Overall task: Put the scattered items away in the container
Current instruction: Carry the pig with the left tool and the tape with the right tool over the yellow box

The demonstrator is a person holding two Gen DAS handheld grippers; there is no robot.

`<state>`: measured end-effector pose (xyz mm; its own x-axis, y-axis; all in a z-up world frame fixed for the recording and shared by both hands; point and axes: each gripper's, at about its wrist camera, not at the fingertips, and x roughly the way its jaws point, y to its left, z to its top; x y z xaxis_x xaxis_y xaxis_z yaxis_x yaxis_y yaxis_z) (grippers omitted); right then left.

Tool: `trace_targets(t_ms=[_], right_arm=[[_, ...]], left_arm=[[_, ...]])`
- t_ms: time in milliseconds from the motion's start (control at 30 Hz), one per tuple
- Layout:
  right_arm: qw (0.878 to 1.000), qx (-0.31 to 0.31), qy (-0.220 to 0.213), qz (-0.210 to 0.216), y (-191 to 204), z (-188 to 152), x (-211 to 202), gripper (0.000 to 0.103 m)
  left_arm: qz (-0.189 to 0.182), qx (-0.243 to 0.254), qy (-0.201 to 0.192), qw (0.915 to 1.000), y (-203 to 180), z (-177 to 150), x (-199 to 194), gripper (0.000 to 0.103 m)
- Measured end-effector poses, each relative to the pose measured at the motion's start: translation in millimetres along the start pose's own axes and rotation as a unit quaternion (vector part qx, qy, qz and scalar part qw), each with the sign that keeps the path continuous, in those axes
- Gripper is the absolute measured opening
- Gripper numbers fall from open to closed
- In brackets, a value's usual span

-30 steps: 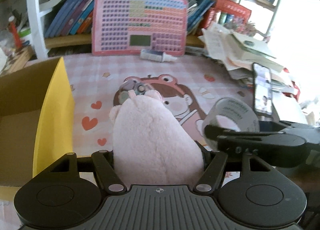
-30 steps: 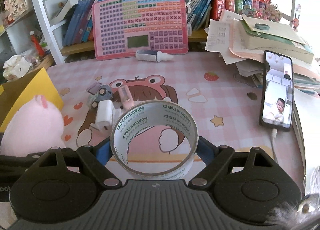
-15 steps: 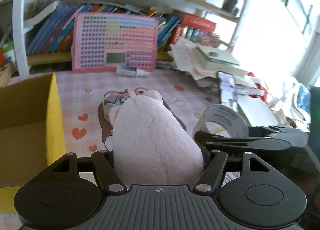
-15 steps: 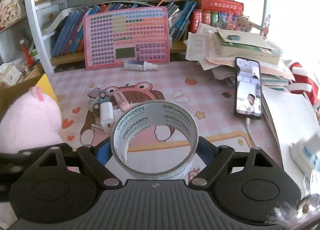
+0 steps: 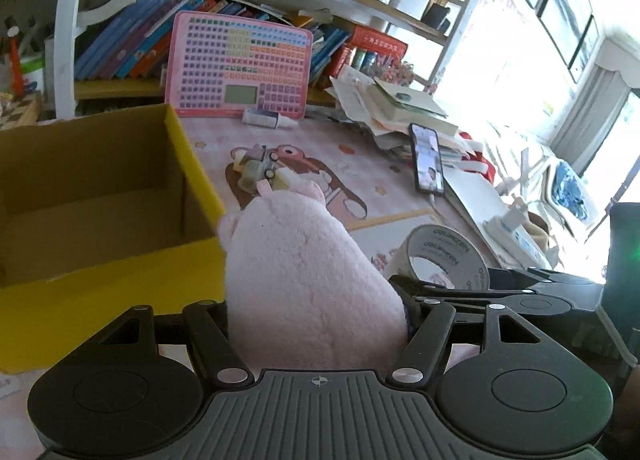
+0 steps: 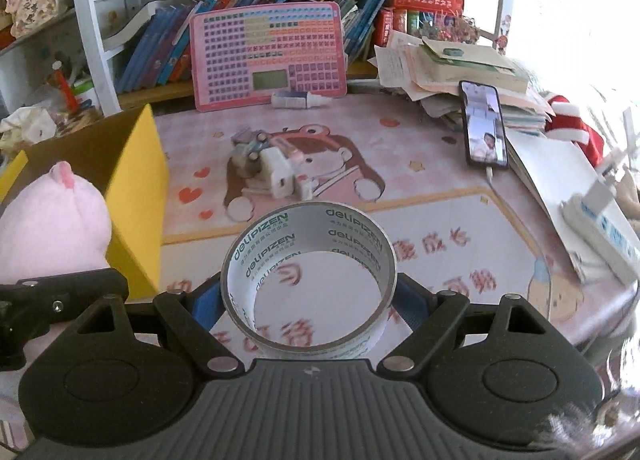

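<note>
My left gripper (image 5: 316, 300) is shut on a pink plush toy (image 5: 304, 272) and holds it above the desk, just right of the open yellow cardboard box (image 5: 192, 163). The plush (image 6: 52, 227) and box (image 6: 140, 179) also show at the left of the right wrist view. My right gripper (image 6: 310, 292) is shut on a roll of clear tape (image 6: 310, 260), held above the desk mat; the roll (image 5: 448, 256) shows right of the plush in the left wrist view. A small pile of loose items, a white charger (image 6: 276, 171) among them, lies mid-desk.
A pink keyboard toy (image 6: 268, 55) leans on the bookshelf at the back, with a small bottle (image 6: 298, 99) before it. A phone (image 6: 484, 127) lies by stacked papers (image 6: 452, 67) on the right. White papers and a box (image 6: 600, 232) sit at the far right.
Both grippers have risen and pulled back from the desk with their loads. The left one has swung left, so the box now fills its left side.
</note>
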<state>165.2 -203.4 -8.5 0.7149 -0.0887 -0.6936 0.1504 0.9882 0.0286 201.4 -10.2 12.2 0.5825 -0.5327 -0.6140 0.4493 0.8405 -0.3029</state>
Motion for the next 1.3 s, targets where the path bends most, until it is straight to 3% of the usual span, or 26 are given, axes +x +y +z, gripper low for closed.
trace_targets(t_ms=[200, 667, 967, 1300], right_arm=[[0.999, -0.011, -0.03, 0.008, 29.2, -7.2, -23.1, 0.085], [0.984, -0.113, -0.099, 0.099, 118.7, 12.5, -43.2, 0.085], [0.961, -0.191, -0.139, 0.144, 166.0, 50.6, -28.0, 0.085], [0.926, -0.302, -0.144, 0.175, 194.6, 86.7, 25.6, 0.085]], left_arm=[[0.011, -0.001, -0.031, 0.9995, 17.0, -10.8, -36.1, 0.068], [0.096, -0.056, -0.087, 0.9899, 80.5, -27.1, -93.1, 0.068], [0.126, -0.052, -0.118, 0.9835, 114.4, 3.0, -100.6, 0.068], [0.15, -0.032, -0.1, 0.9831, 131.7, 46.9, -56.1, 0.069]])
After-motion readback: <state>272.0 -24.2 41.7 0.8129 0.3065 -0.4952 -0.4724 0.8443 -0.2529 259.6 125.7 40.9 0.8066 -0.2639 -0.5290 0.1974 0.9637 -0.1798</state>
